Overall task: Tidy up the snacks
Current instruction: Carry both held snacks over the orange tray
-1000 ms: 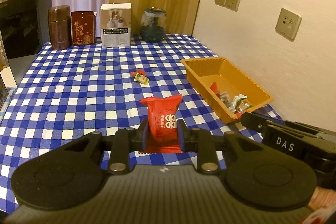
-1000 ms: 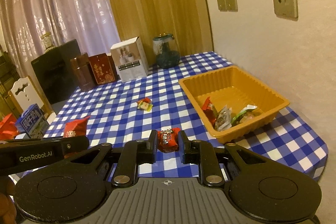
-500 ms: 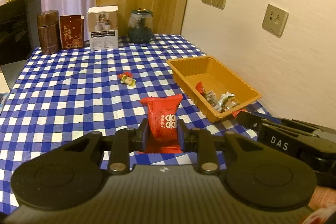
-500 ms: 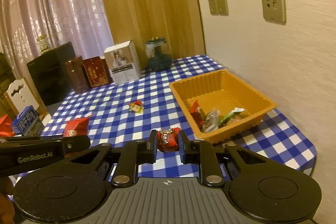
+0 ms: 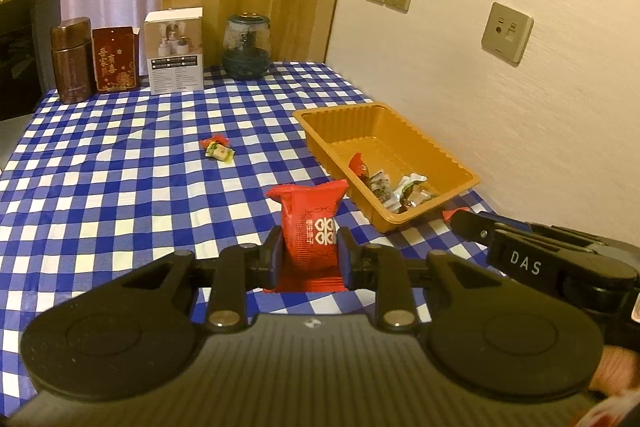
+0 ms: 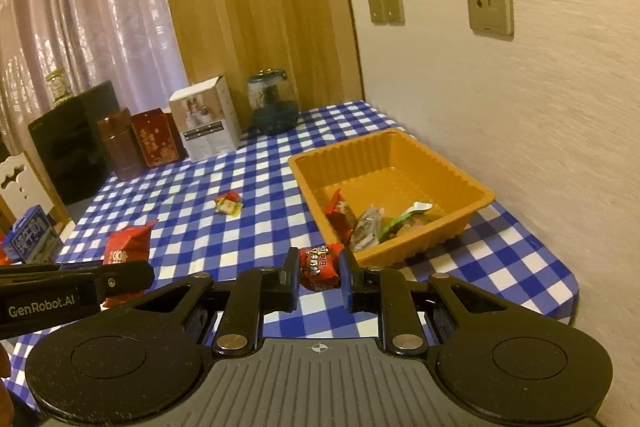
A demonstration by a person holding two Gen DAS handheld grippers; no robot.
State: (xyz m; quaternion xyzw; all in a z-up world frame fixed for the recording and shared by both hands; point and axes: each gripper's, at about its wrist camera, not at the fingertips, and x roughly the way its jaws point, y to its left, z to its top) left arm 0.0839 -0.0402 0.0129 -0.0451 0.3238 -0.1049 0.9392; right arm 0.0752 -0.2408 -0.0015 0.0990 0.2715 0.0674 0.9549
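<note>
A red snack packet, printed with white round emblems, is held upright between the narrowed fingers of the left gripper above the checked desk. A smaller red wrapper with white lettering is pinched by the right gripper, near the orange tray.

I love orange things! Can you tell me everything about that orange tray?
The orange tray is a shallow rectangle that looks like thin glossy plastic, with ribbed walls and a flat rim. It sits flat on the checked tablecloth beside the wall. It is mostly bare inside; a few wrapped snacks lie heaped at its near end. Neither gripper touches it.
</note>
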